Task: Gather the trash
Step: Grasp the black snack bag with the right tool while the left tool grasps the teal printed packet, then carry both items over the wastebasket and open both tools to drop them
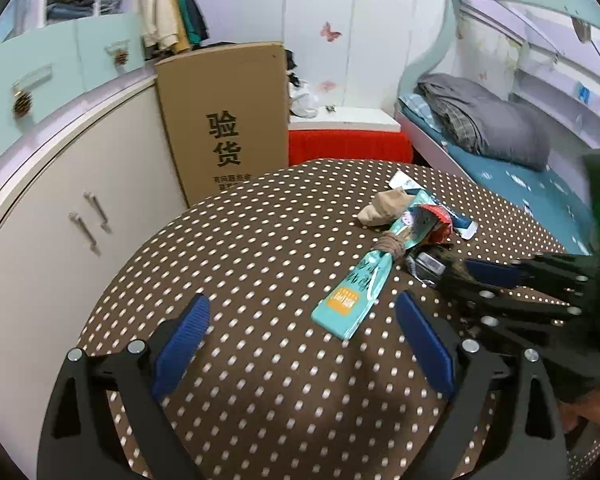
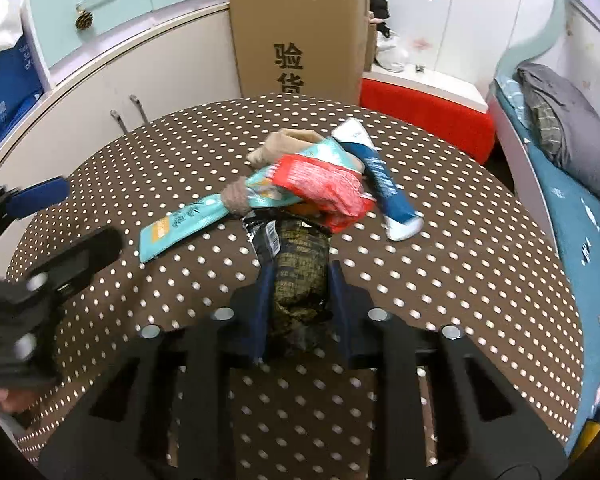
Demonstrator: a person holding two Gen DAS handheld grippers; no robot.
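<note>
A crumpled dark wrapper (image 2: 298, 276) with gold print lies on the dotted tablecloth (image 2: 440, 280), pinched between the narrowed jaws of the right gripper (image 2: 298, 300), nearest of a wrapper heap: teal packet (image 2: 188, 220), red packet (image 2: 324, 188), blue-white tube (image 2: 384, 184). Its print is unreadable; the cardboard box (image 2: 300, 36) behind reads "验货". The left gripper (image 1: 300, 344) hovers wide and empty over bare cloth near the teal packet's end.

Straight ahead of the gripper, a tall cardboard box (image 1: 224, 120) leans on white cabinets (image 1: 80, 200) with mint drawers (image 1: 32, 80) above. Beside it, a red stool (image 1: 350, 146); off right, a bed (image 1: 500, 168) with grey bedding (image 1: 484, 116). Butterfly stickers (image 1: 330, 32) dot the white wall (image 1: 360, 20).
</note>
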